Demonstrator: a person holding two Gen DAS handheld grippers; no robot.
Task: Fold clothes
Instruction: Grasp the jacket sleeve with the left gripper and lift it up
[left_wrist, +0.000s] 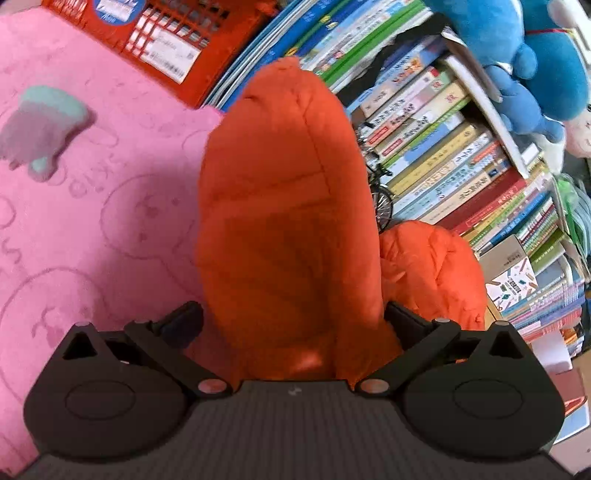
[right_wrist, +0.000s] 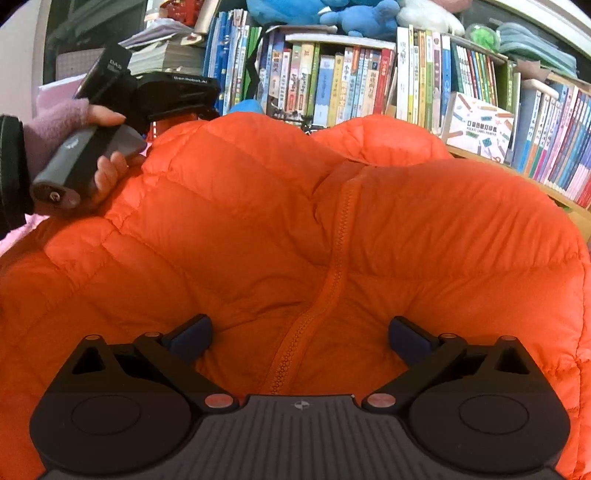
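Note:
An orange puffer jacket (right_wrist: 236, 221) lies spread front-up on a pink blanket (left_wrist: 92, 221), its zipper (right_wrist: 332, 273) running up the middle. My right gripper (right_wrist: 301, 334) is open just above the jacket's lower front, its fingers either side of the zipper. My left gripper (left_wrist: 293, 323) is open too, and a long fold of the jacket (left_wrist: 284, 206) fills the gap between its wide-set fingers. In the right wrist view a hand (right_wrist: 107, 122) holds the left gripper (right_wrist: 147, 96) at the jacket's far left edge.
Packed bookshelves (right_wrist: 369, 74) rise directly behind the jacket, with blue plush toys (left_wrist: 517, 55) on top. A red crate (left_wrist: 166, 40) stands at the blanket's far edge. A small teal and pink soft toy (left_wrist: 40, 129) lies on the blanket to the left.

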